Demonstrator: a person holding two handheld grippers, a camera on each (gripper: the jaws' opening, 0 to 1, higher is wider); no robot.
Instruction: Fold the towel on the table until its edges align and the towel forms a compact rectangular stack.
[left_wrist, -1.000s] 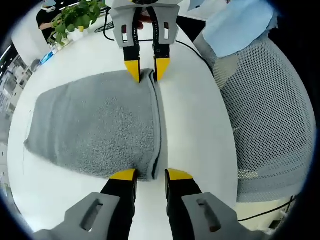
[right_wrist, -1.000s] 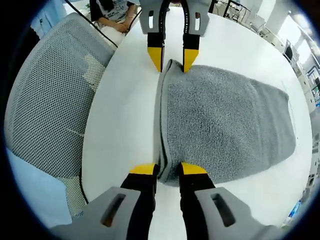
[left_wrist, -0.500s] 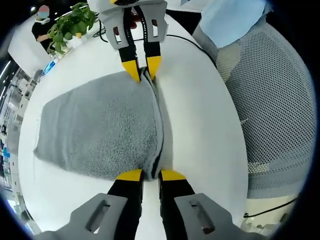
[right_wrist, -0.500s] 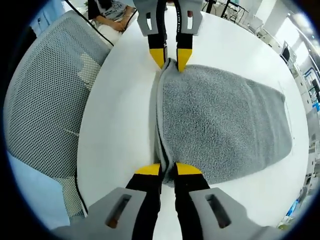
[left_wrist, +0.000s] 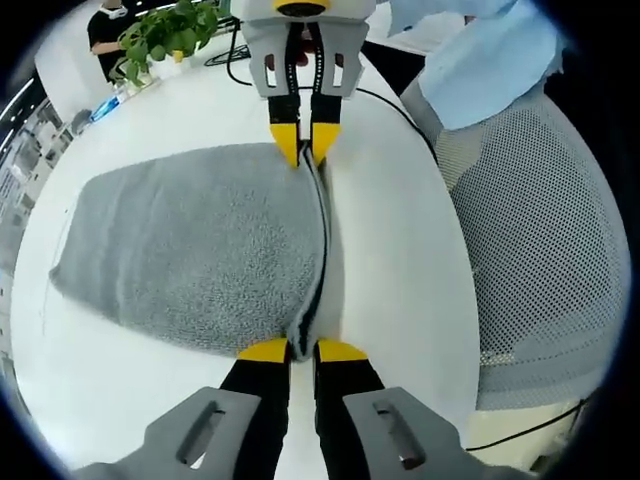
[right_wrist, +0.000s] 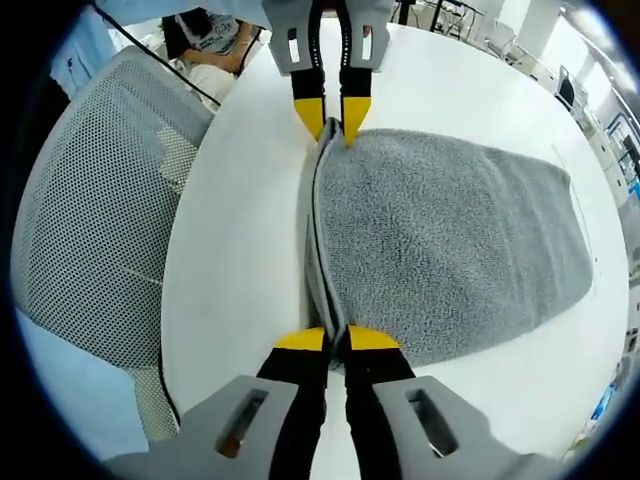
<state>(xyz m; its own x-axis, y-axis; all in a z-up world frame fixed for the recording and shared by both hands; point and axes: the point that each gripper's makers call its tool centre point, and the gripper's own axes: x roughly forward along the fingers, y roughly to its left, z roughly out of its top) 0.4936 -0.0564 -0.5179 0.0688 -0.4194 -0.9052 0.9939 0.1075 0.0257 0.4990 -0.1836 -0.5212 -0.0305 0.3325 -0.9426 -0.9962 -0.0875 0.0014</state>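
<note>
A grey towel (left_wrist: 200, 240) lies folded on the white round table (left_wrist: 390, 230); in the right gripper view the towel (right_wrist: 450, 240) spreads to the right. My left gripper (left_wrist: 303, 349) is shut on the near corner of the towel's raised edge. The right gripper (left_wrist: 305, 140) pinches the far corner of that same edge. In the right gripper view my right gripper (right_wrist: 336, 338) is shut on its corner, and the left gripper (right_wrist: 334, 112) holds the opposite one. The edge between them is lifted into a taut ridge.
A grey mesh chair (left_wrist: 540, 250) stands close beside the table, also seen as the chair (right_wrist: 90, 220) in the other view. A potted plant (left_wrist: 165, 30) and a black cable (left_wrist: 385, 100) sit at the table's far side. A person in light blue (left_wrist: 480, 50) is nearby.
Both grippers closed from open onto the towel's edge corners and raised that edge slightly off the table, drawing it taut.
</note>
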